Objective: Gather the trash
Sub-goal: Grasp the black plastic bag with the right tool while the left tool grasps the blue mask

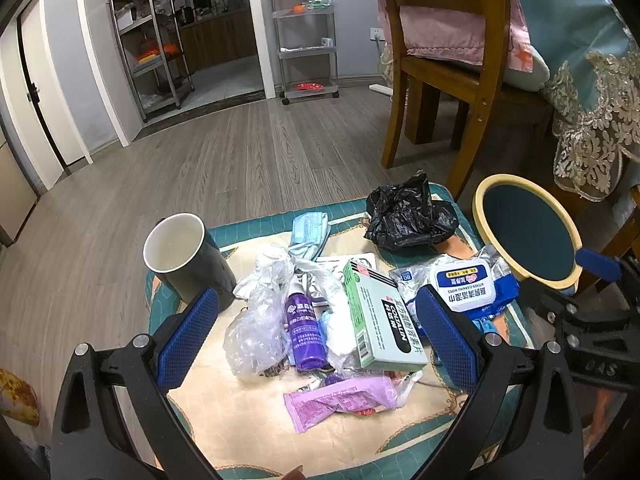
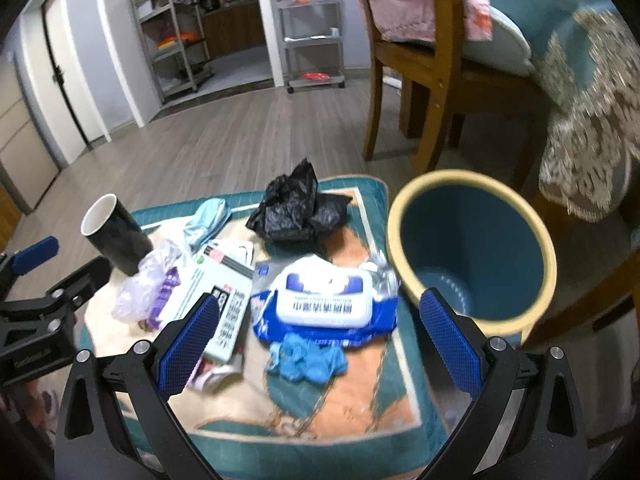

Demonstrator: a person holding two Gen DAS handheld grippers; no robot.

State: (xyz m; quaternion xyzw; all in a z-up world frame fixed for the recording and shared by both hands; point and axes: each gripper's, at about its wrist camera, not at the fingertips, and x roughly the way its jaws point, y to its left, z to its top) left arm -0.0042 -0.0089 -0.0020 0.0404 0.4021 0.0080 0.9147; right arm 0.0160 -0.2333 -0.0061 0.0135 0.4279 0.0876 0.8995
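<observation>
Trash pile (image 1: pixel 320 312) lies on the mat (image 1: pixel 248 412) beyond both raised, empty grippers, left gripper (image 1: pixel 320 336) and right gripper (image 2: pixel 320 340) spread apart, bin (image 2: pixel 472 248) at right.

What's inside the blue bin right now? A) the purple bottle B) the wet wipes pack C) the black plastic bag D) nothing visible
D: the right wrist view looks straight into the bin and shows only its bare bottom; the black bag, wipes pack and purple bottle all lie on the mat beside it.
</observation>
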